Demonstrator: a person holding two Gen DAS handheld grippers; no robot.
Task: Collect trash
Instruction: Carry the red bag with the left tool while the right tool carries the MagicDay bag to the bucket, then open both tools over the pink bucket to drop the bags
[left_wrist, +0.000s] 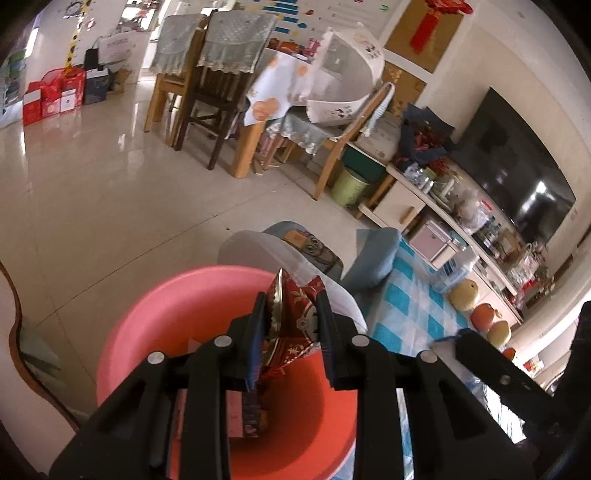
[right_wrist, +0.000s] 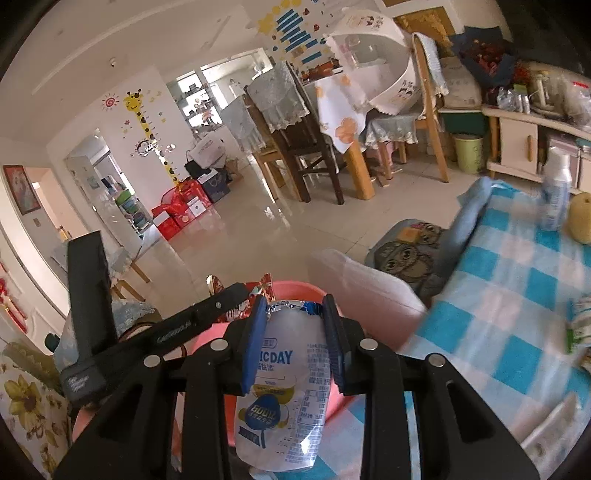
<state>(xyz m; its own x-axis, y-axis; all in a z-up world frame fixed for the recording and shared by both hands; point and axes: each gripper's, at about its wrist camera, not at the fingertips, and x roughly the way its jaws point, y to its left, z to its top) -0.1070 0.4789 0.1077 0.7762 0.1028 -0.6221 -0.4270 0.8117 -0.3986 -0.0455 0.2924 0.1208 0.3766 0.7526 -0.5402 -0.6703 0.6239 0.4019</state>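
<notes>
Gripping a crumpled red wrapper (left_wrist: 295, 314), the left gripper (left_wrist: 291, 325) hangs over the pink basin (left_wrist: 155, 325). The right gripper (right_wrist: 295, 332) pinches a white pouch (right_wrist: 288, 387) at the basin's near right rim, beside the blue checked cloth (right_wrist: 517, 295).

From the left wrist we look down along our fingers (left_wrist: 258, 332), close over the pink basin (left_wrist: 155, 325) just below them, the dining table (left_wrist: 280, 85) far ahead. From the right wrist we face the same way, the basin (right_wrist: 295, 288) beyond our fingers (right_wrist: 255, 339); both views share basin, checked cloth (left_wrist: 406, 314) and table.
</notes>
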